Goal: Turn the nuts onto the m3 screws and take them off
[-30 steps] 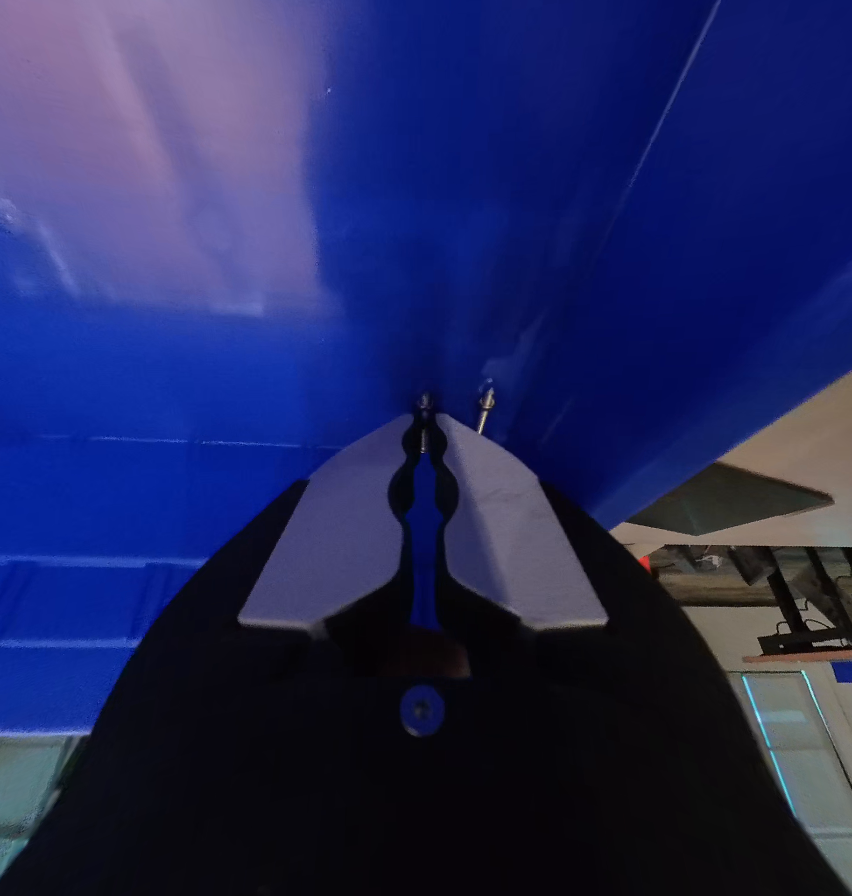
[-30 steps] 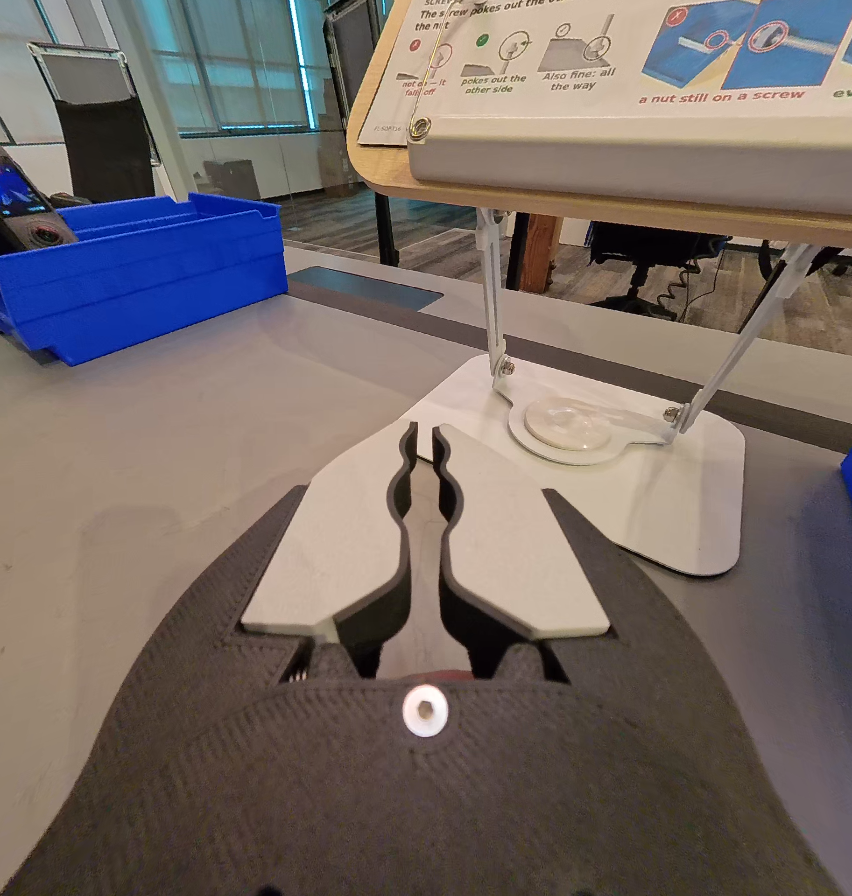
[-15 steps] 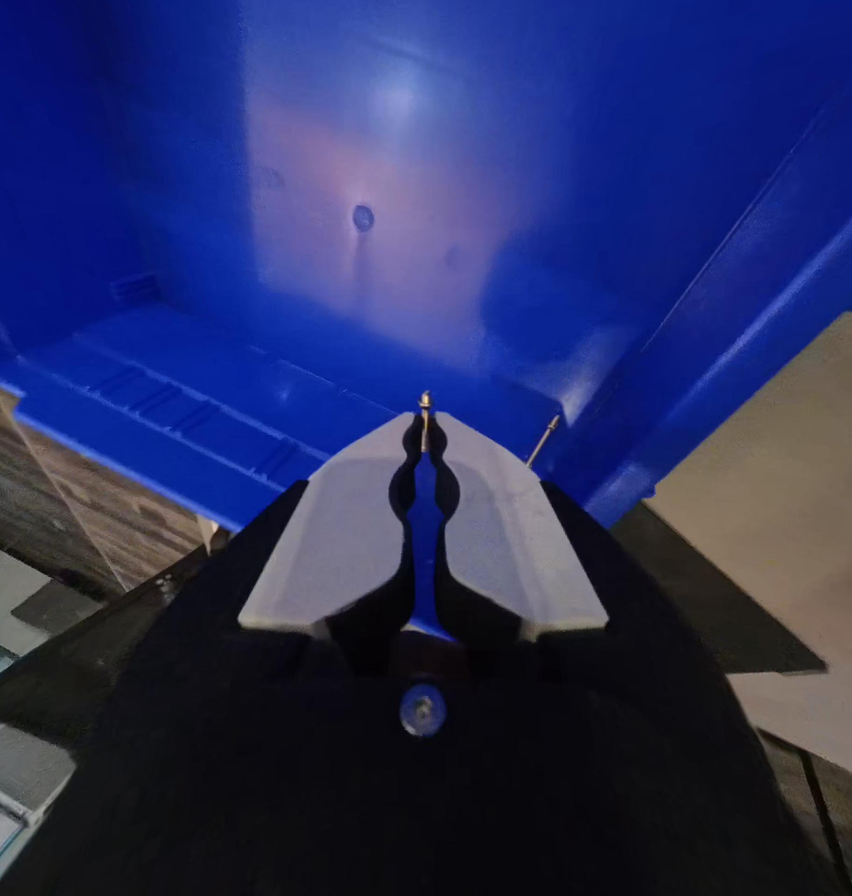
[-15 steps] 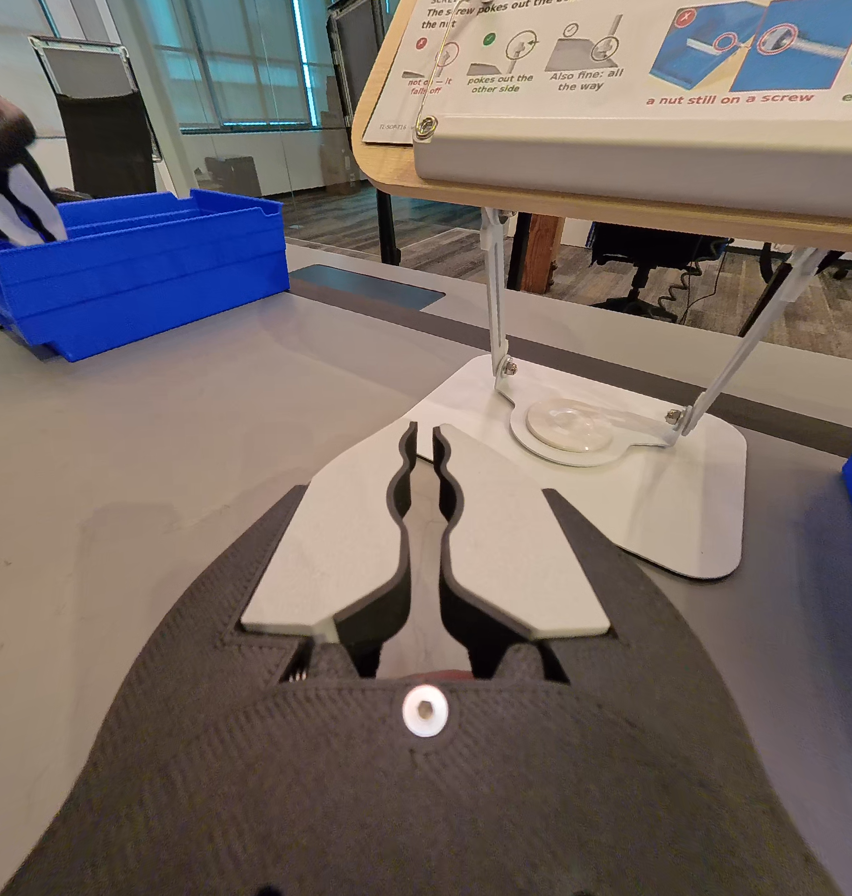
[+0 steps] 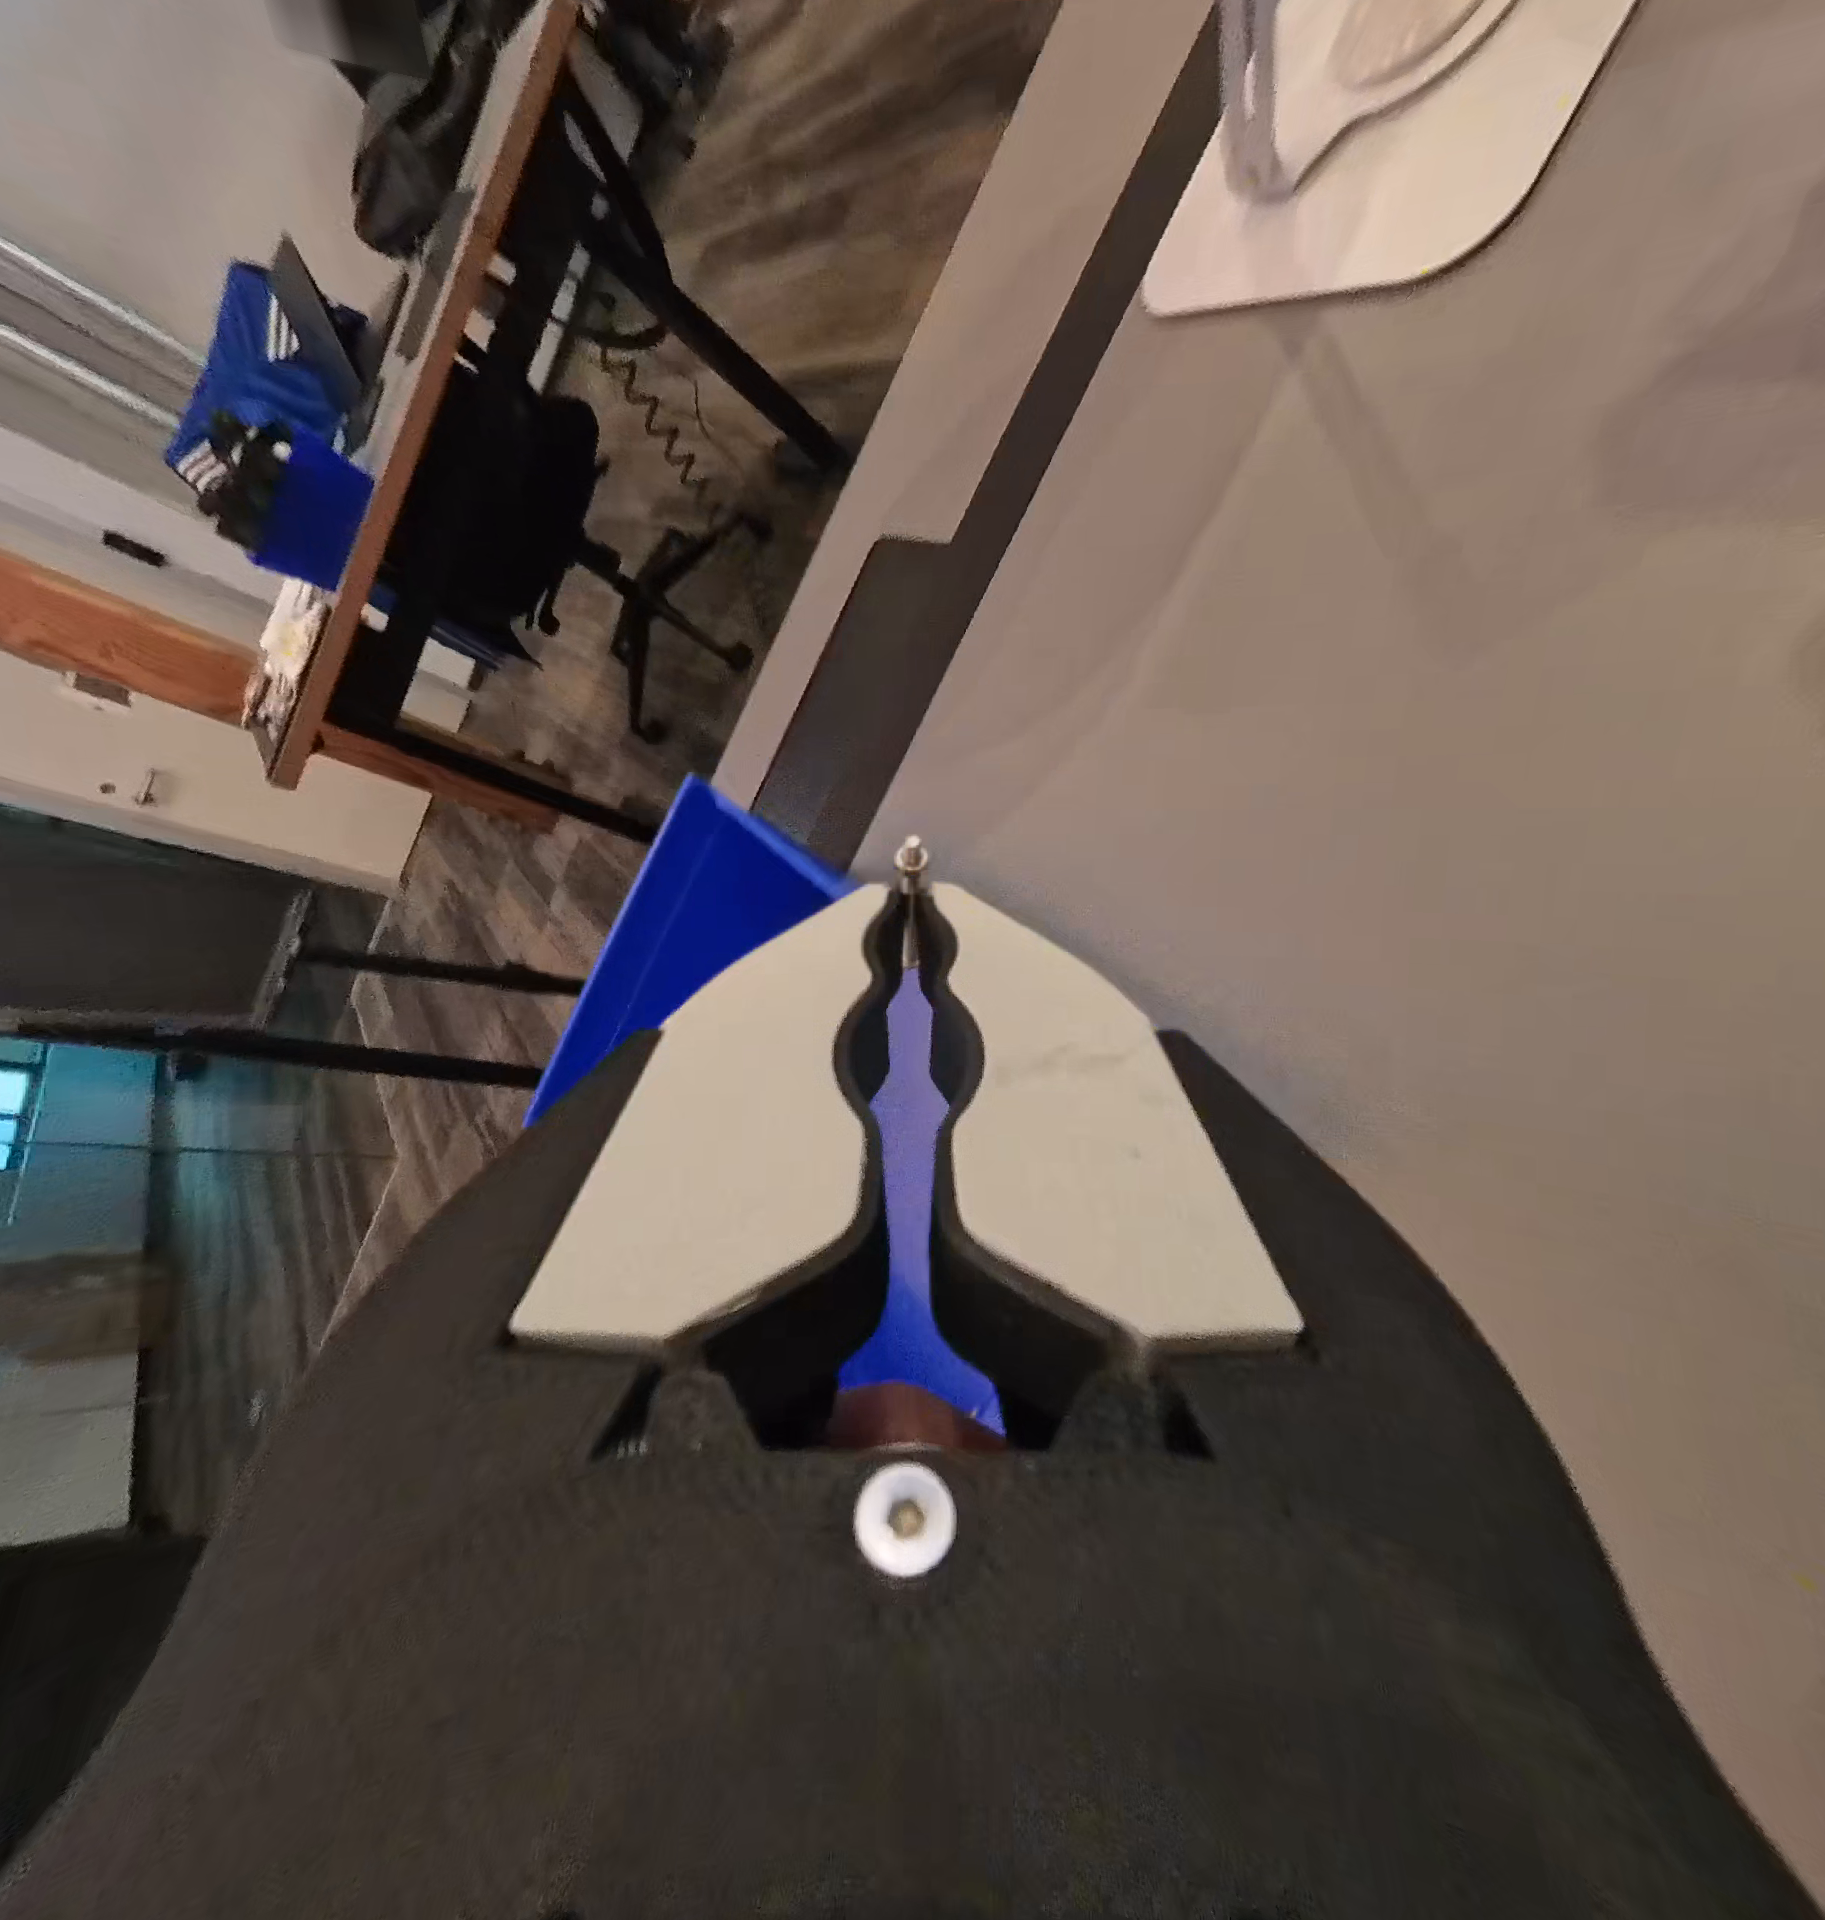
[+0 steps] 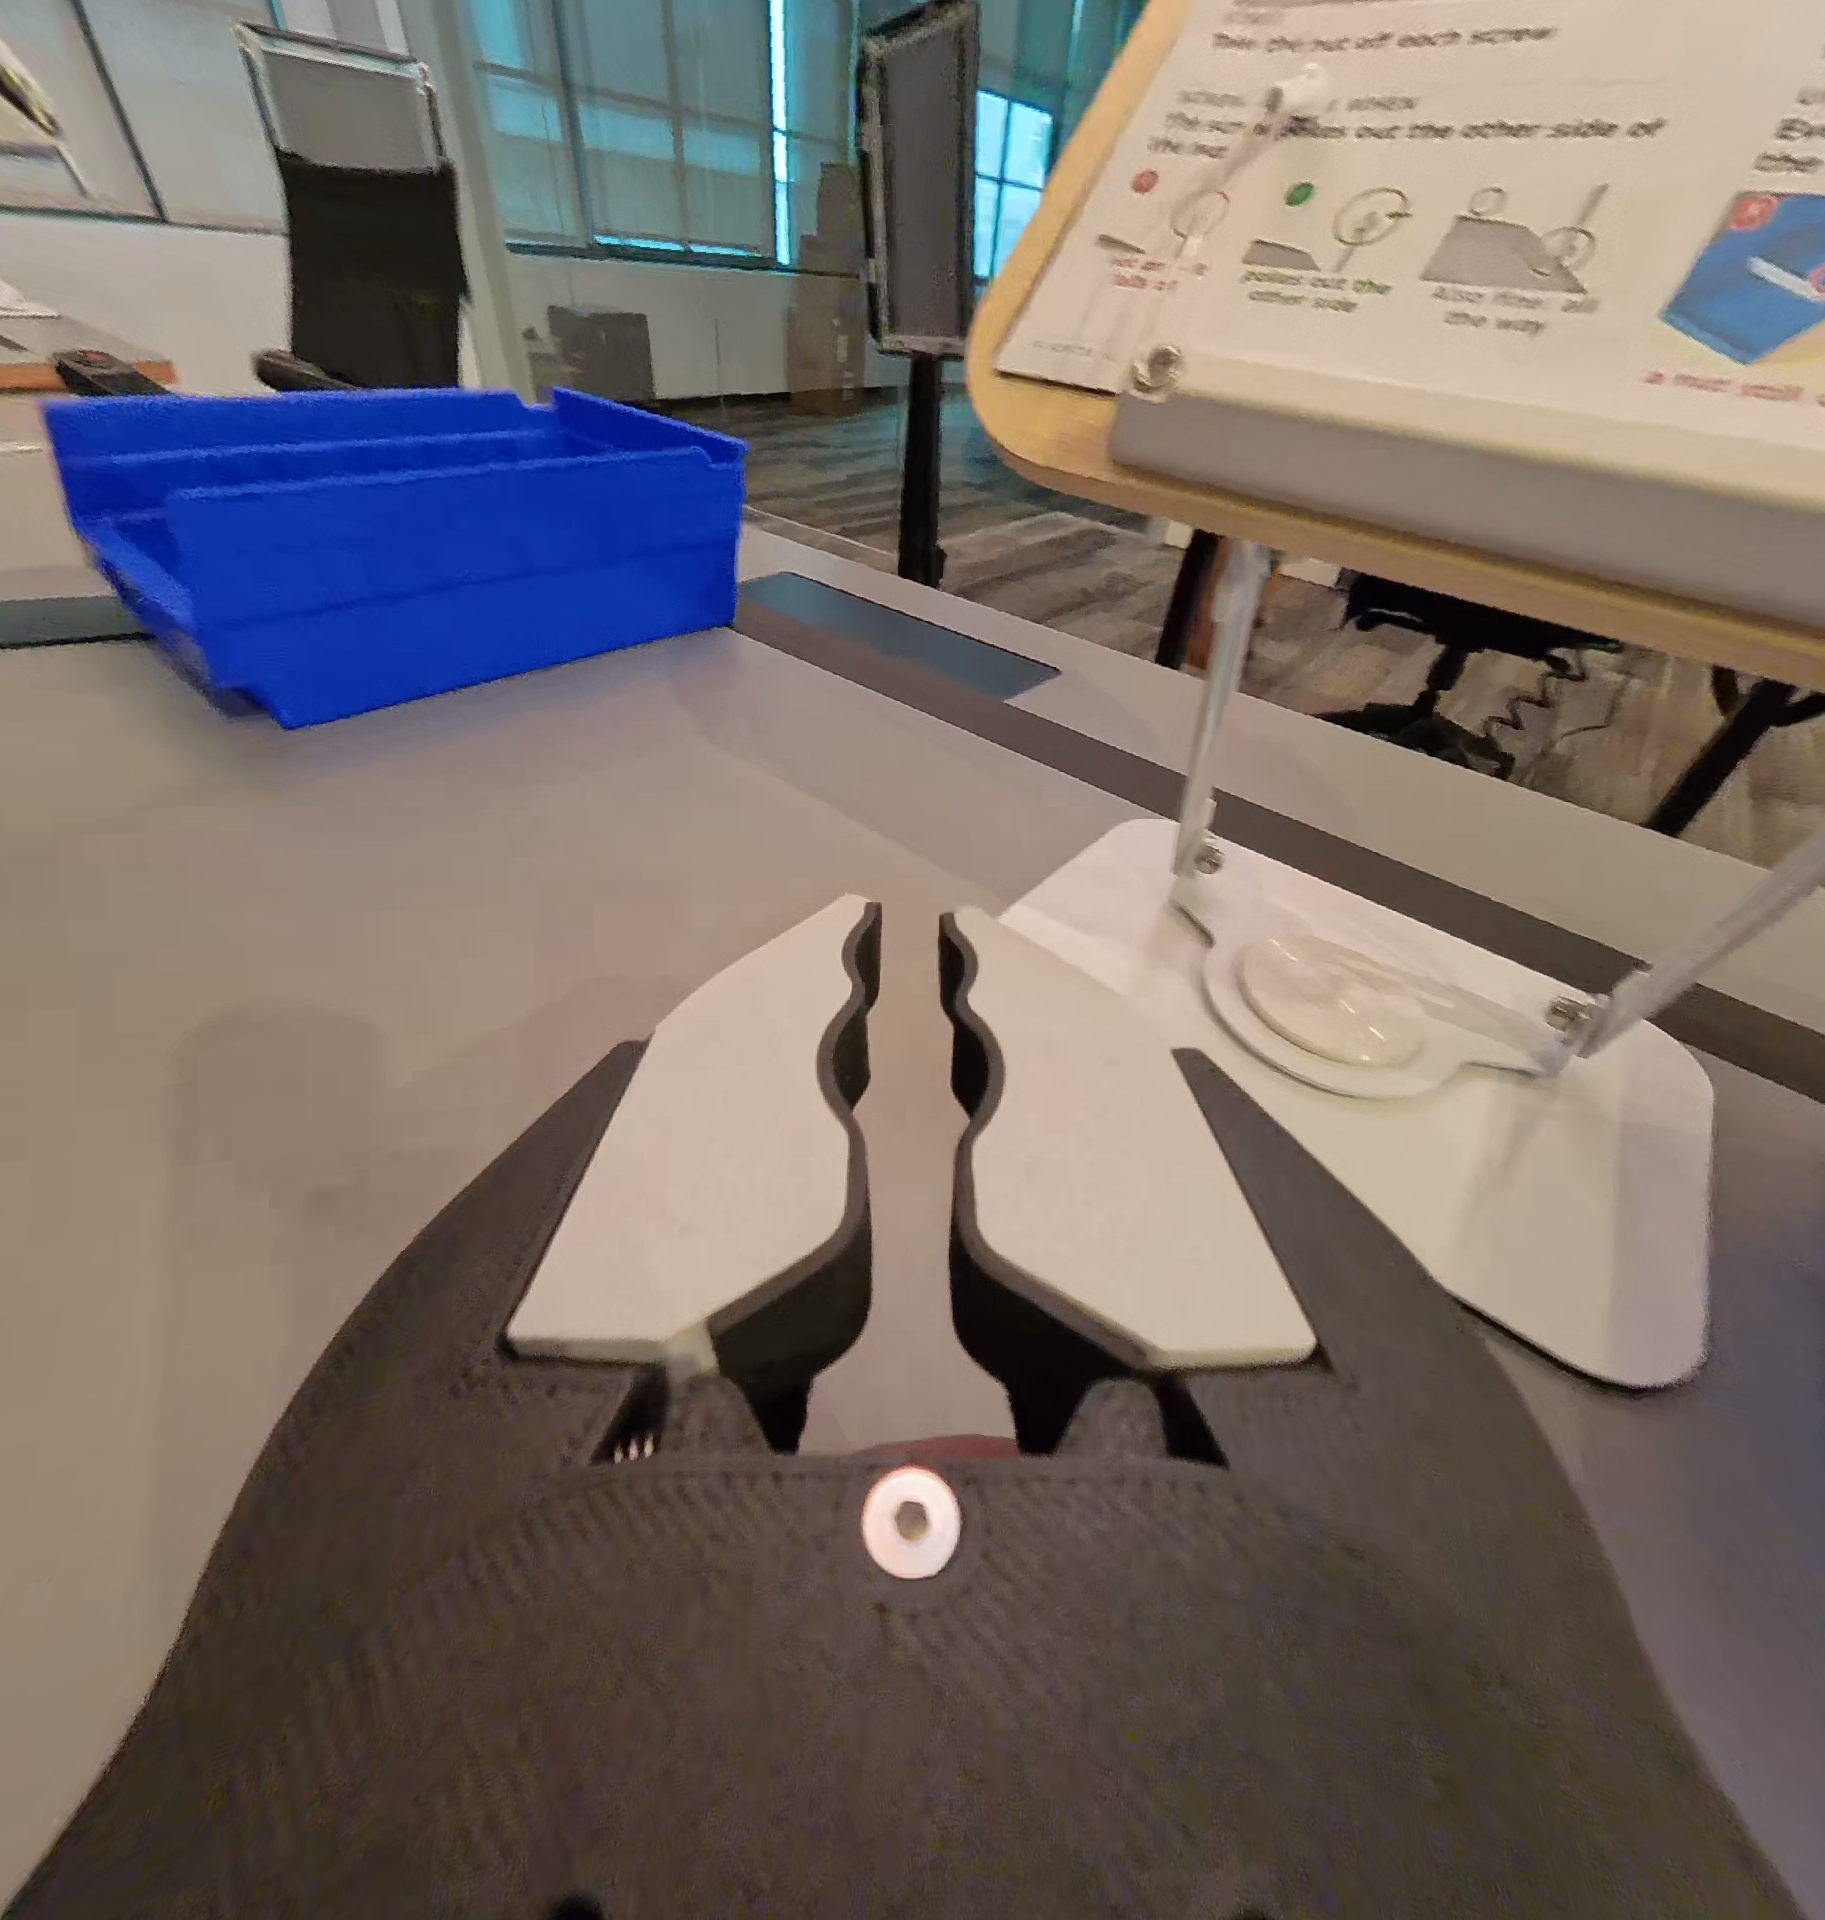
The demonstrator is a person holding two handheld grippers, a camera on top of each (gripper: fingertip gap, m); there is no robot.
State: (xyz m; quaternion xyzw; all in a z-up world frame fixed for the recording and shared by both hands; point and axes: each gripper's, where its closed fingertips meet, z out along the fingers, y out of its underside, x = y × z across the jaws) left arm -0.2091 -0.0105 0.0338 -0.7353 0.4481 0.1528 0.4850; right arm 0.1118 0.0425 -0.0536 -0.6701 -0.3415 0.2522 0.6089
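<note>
left tool (image 5: 909, 906) now out of the blue bin (image 5: 679, 935), over tabletop (image 5: 1459, 831), clenched on a screw (image 5: 908, 868); right tool (image 6: 908, 930) slightly parted, holding nothing.

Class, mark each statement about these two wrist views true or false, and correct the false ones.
1. The left tool grips a screw at its tips. True.
2. The right tool holds a nut. False: its fingers stand apart with nothing between them.
3. A blue bin sits on the grey table. True.
4. The instruction board lies flat on the table. False: it is raised and tilted on a white stand.
5. The right tool is inside the blue bin. False: it is over bare table, apart from the bin.
</note>
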